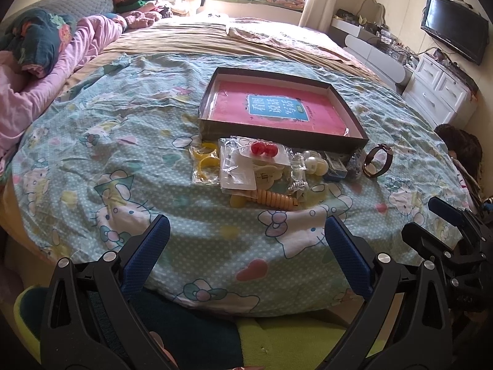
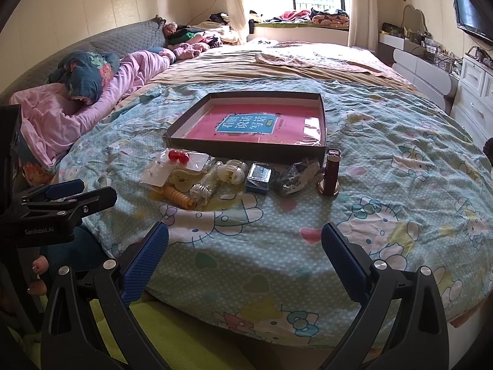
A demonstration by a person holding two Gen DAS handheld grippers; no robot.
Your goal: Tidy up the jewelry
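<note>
Grippers hang over the bed's near edge, left gripper (image 1: 246, 246) and right gripper (image 2: 245, 246) both spread wide and empty. Straight ahead lies the jewelry pile (image 1: 271, 166), strung left to right against the open box (image 1: 308, 83); the watch (image 2: 331, 172) sits nearest the right one.

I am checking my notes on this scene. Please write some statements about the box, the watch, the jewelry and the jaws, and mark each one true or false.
1. The box holds only a pink book. True.
2. The watch lies inside the box. False: it stands on the bedspread in front of the box.
3. The left gripper has open jaws holding nothing. True.
4. The red beads are loose on the bedspread. False: they are in a clear bag.
5. The right gripper is shut on the watch. False: it is open, short of the jewelry.
</note>
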